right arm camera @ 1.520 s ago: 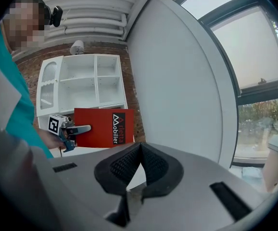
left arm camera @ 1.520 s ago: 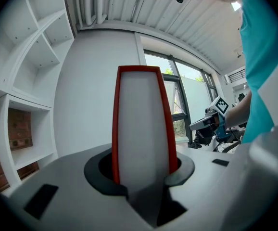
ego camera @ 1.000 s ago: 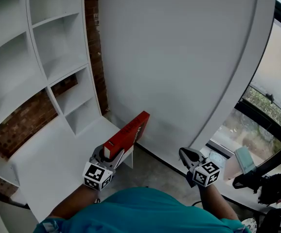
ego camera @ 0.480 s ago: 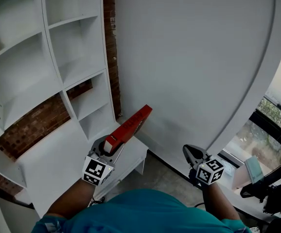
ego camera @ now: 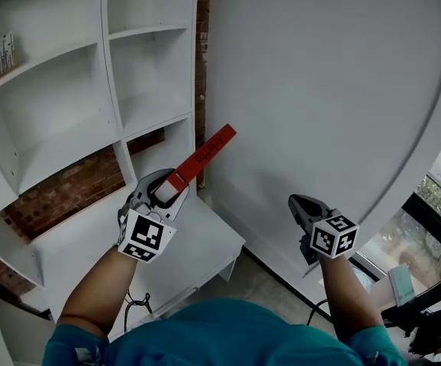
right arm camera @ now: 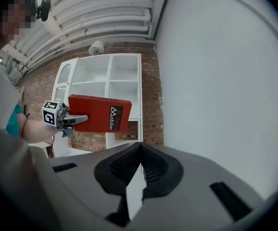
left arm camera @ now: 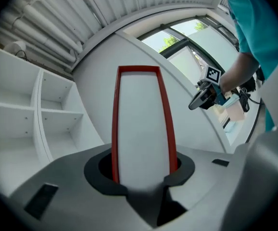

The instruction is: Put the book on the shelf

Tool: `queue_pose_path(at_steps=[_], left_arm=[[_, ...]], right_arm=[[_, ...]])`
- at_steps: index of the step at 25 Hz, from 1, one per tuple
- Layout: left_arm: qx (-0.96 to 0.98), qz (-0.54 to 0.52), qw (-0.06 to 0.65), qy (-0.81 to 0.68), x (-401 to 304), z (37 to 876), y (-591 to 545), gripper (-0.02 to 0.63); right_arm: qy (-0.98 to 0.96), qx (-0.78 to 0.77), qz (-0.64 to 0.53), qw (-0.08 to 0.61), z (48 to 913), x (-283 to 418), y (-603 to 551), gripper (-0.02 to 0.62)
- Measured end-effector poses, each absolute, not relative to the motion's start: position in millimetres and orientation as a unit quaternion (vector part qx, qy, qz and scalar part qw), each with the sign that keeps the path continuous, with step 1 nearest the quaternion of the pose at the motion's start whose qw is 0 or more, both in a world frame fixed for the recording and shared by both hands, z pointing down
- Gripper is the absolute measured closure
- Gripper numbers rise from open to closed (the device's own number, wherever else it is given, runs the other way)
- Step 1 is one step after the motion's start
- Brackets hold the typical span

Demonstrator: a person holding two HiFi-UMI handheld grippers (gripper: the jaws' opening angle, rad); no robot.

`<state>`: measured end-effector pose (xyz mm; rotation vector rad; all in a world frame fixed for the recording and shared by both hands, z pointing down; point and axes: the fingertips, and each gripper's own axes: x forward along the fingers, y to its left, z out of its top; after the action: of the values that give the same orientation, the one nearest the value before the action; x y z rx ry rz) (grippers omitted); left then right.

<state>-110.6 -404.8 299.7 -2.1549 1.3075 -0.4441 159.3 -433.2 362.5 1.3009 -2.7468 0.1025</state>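
Now the slim red hardcover book with its white page block (ego camera: pixel 204 155) rides higher than a second ago. It has come up from beside the low white ledge (ego camera: pixel 197 242) to the level of the lower compartments, and the head has turned, so the tall white shelf unit of open cubbies (ego camera: pixel 107 67) fills more of the left side. By my reading, the carry is nearly over and the approach to a compartment is starting. No cubby has been entered yet.

The left gripper (ego camera: pixel 168 189) has its grey jaws clamped on the book's lower end, about half closed around its thickness. The book juts up and to the right, clear of the shelf and in front of the strip of red brick wall (ego camera: pixel 68 193). The right gripper (ego camera: pixel 297 203) hangs well apart to the right. Its ribbed dark pads are pressed together with nothing between them.

The cover looks stiff, smooth and matte, with pale lettering on the spine. It forms a flat, rigid slab that should slide in edge-first. The shelf boards are painted matte white with thin straight dividers and a curved outer edge. Beside them rises a broad, smooth white curved panel (ego camera: pixel 320 90). The brick is rough and mottled.
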Motion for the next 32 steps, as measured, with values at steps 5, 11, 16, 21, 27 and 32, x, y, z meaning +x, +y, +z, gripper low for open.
queue_pose_path(at_steps=[5,11,16,21,27,32], left_arm=[[-0.764,-0.214,0.337,0.507,-130.3,265.3,-419.5,0.436],[-0.723,-0.265,0.377,0.515,-145.1,235.3,-432.6,0.436],[-0.681,-0.316,0.408,0.519,-156.9,211.6,-447.0,0.436],[-0.644,-0.367,0.426,0.518,-167.1,196.6,-458.6,0.436],[-0.599,-0.449,0.422,0.512,-178.4,194.5,-480.3,0.436],[-0.559,-0.513,0.405,0.511,-184.9,200.4,-505.2,0.436]], right_arm=[[-0.910,0.411,0.022,0.049,337.7,133.7,-458.1,0.574],[-0.916,0.397,-0.007,0.048,302.1,109.0,-485.4,0.574],[-0.921,0.387,-0.016,0.038,272.6,88.8,-507.1,0.574],[-0.920,0.388,-0.029,0.049,262.1,75.4,-527.0,0.574],[-0.919,0.388,-0.037,0.059,260.8,70.2,-537.6,0.574],[-0.920,0.386,-0.036,0.062,264.7,67.1,-539.4,0.572]])
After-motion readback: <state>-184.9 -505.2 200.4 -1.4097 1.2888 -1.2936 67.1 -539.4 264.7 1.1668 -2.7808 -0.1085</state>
